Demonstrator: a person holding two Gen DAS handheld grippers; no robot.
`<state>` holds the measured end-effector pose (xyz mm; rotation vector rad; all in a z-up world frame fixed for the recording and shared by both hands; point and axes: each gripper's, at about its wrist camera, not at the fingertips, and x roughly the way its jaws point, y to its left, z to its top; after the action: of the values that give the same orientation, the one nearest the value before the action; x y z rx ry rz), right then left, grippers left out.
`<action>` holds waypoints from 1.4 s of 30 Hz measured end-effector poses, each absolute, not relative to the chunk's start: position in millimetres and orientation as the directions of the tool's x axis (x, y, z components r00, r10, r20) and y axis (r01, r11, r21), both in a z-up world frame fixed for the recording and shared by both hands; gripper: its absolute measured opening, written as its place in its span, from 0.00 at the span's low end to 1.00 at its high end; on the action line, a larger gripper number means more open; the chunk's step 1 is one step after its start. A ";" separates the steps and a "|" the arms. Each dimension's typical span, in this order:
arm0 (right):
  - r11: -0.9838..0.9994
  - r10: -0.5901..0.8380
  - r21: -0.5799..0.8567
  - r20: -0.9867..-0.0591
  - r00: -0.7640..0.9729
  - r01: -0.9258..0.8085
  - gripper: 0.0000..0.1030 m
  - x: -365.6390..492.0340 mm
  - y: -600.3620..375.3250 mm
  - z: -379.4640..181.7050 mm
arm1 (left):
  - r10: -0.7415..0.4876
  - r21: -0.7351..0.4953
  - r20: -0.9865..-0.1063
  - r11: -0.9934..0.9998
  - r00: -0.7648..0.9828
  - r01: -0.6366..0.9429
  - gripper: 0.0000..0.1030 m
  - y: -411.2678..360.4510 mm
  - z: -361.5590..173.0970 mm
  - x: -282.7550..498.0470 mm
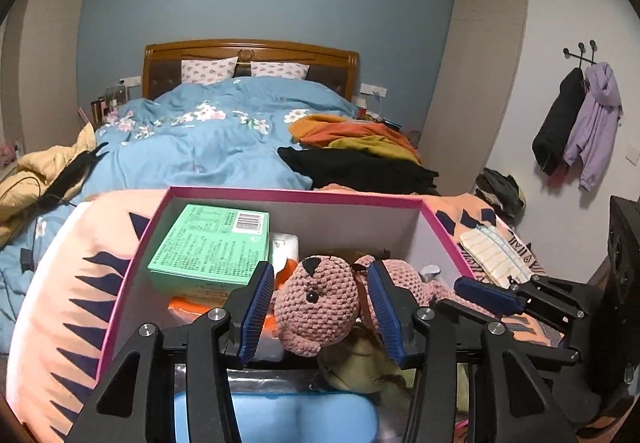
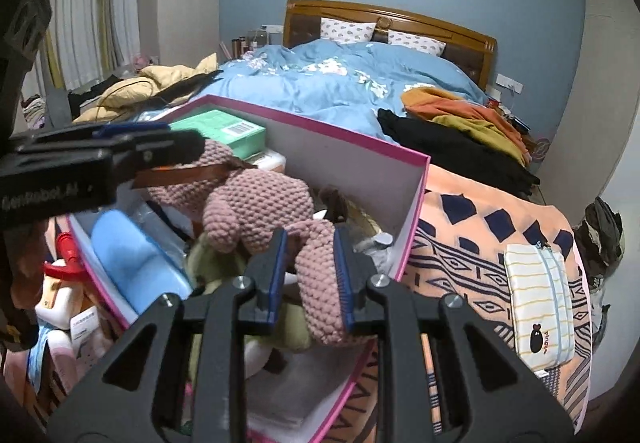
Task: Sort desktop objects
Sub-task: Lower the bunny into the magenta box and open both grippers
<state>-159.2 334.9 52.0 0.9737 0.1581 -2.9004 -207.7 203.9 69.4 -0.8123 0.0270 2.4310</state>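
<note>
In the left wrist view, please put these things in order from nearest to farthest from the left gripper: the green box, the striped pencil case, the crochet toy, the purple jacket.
1. The crochet toy: its head sits between the fingers of the left gripper.
2. The green box: inside the pink box, ahead on the left.
3. The striped pencil case: outside the box, on the right.
4. The purple jacket: on the far right wall.

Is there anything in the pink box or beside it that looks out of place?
The striped pencil case lies alone on the patterned blanket, outside the pink box, while the other items sit inside. The crocheted toy is sprawled across the pile, its head between the left gripper fingers, a limb clamped by the right gripper.
</note>
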 end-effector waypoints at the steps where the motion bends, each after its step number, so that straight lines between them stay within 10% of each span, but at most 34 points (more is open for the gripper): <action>1: -0.991 -0.044 -0.072 -0.603 -0.796 0.109 0.24 -157.8 334.4 52.3 | 0.506 -0.145 -0.556 -0.840 -0.660 -0.522 0.49 203.9 69.4 -206.2; 22: -0.981 -0.110 -0.040 -0.692 -0.714 0.190 0.30 -181.4 319.0 41.1 | 0.455 -0.086 -0.678 -0.829 -0.577 -0.552 0.50 224.8 42.3 -217.9; 36: -0.999 0.046 -0.025 -0.628 -0.777 -0.039 0.26 -215.1 349.3 67.6 | 0.494 -0.180 -0.569 -0.855 -0.657 -0.487 0.49 210.3 61.2 -234.4; 42: -0.998 0.031 -0.057 -0.618 -0.786 0.005 0.26 -200.7 342.7 65.3 | 0.510 -0.163 -0.558 -0.841 -0.655 -0.516 0.67 211.5 61.3 -219.5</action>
<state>-200.7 342.7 65.3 1.0332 0.0870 -2.9806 -219.5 211.5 61.3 -0.8168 0.0138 2.4364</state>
